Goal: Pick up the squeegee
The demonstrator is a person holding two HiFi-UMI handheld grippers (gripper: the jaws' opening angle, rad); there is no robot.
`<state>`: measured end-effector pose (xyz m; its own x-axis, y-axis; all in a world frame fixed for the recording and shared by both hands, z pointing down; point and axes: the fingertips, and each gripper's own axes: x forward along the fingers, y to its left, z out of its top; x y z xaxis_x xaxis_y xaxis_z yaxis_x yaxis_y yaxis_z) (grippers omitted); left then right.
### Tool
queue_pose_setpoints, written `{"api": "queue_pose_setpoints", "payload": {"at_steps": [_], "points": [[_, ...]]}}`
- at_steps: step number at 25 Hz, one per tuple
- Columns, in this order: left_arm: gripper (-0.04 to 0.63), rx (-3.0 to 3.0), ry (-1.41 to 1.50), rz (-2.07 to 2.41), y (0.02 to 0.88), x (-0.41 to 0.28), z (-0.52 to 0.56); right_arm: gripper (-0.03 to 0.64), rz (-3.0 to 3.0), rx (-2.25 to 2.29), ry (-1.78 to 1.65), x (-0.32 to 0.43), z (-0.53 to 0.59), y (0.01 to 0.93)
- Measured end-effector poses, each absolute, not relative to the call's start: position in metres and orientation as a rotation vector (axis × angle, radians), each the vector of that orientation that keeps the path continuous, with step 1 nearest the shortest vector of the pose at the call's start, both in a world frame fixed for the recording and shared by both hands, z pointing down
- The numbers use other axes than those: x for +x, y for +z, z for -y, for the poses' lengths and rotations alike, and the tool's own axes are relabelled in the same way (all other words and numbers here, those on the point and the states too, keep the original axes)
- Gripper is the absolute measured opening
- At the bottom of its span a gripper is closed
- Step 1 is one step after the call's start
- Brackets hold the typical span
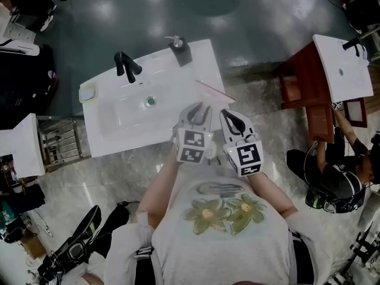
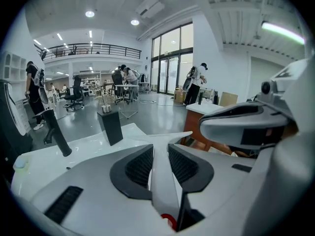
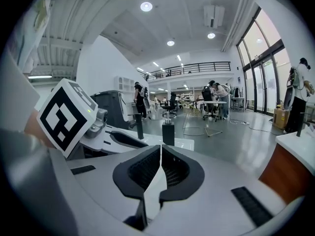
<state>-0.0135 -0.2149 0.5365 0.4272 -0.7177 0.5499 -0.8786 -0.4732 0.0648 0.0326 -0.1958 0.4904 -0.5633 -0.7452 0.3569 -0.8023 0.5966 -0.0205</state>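
- Left gripper: jaws half closed, clamped on squeegee handle; handle's rear end hidden between them.
- Right gripper: jaws closed together, empty.

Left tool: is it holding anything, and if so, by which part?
Yes. The left tool is shut on a white squeegee, gripping it by the handle.

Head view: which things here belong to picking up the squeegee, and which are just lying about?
In the job: squeegee, its handle clamped in the left gripper.

Lying about: black faucet, black soap dispenser, the white sink top they stand on; right gripper, shut and empty.
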Motion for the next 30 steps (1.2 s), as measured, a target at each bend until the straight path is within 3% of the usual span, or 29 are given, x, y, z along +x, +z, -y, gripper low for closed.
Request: {"api": "queue_pose_setpoints", "payload": {"at_steps": [30], "points": [[0.102,2.511,0.438,1.589,0.470,-0.032,0.165,0.025,2.540,1.269,0.257,0.016,0.154,0.488]]}}
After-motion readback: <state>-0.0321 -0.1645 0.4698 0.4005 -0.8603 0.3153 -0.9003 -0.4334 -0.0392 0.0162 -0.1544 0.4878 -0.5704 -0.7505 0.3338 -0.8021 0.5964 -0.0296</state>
